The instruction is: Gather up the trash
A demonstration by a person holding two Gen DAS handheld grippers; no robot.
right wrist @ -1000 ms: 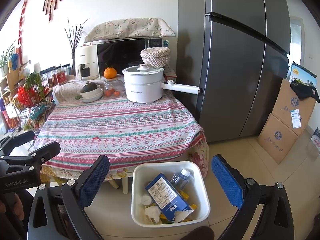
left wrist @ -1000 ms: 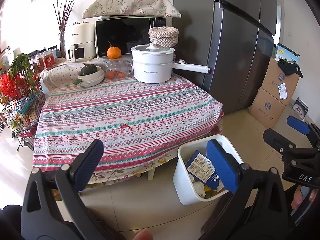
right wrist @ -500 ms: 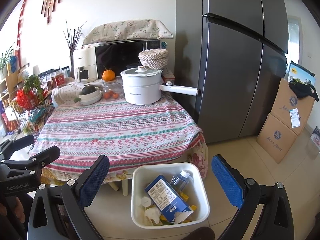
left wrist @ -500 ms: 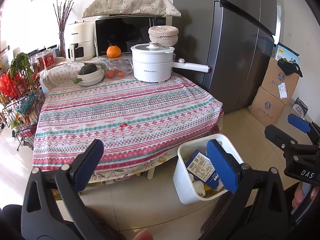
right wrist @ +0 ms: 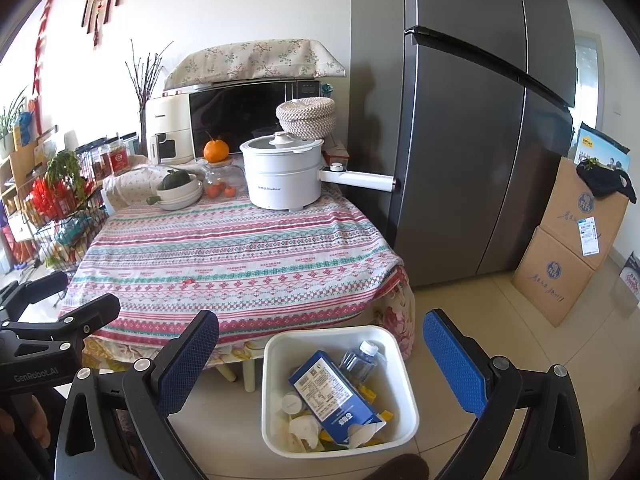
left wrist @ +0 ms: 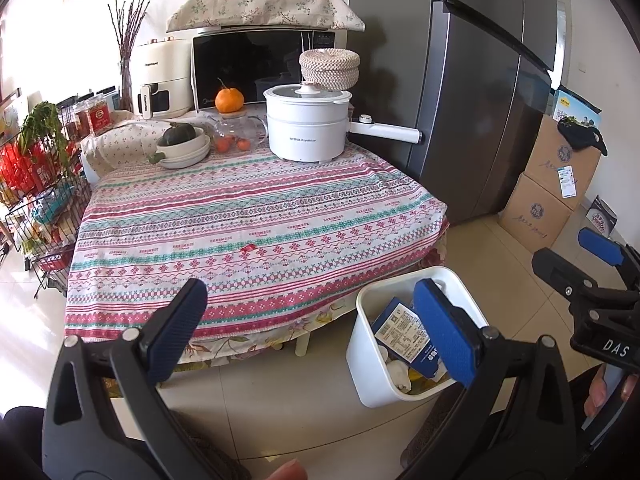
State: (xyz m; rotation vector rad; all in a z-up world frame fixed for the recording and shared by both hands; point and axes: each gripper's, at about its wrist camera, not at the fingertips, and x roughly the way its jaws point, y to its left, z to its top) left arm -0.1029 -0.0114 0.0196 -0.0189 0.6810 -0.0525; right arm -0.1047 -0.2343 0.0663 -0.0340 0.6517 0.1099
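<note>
Gaping wide and holding nothing, the right gripper [right wrist: 320,364] hangs above the white bin [right wrist: 396,432] on the floor tiles, its blue pads framing the bin's mouth. The left gripper [left wrist: 310,326] is spread open and empty too, its right pad covering part of the bin [left wrist: 368,356] in the left wrist view, so only the near wall and some of the contents show there. Inside the bin lie a blue carton [right wrist: 334,396], a clear bottle [right wrist: 360,360] half hidden behind it, crumpled tissue [right wrist: 304,426] and yellow scraps too small to tell apart. The bin stands just beside the near right corner of the table [right wrist: 240,256], whose striped cloth hides all but one pale leg. At the table's far edge stand a white cooker pot [right wrist: 282,176] and a bowl [right wrist: 180,194]. A hand shows only as fingertips at the frame edge.
</note>
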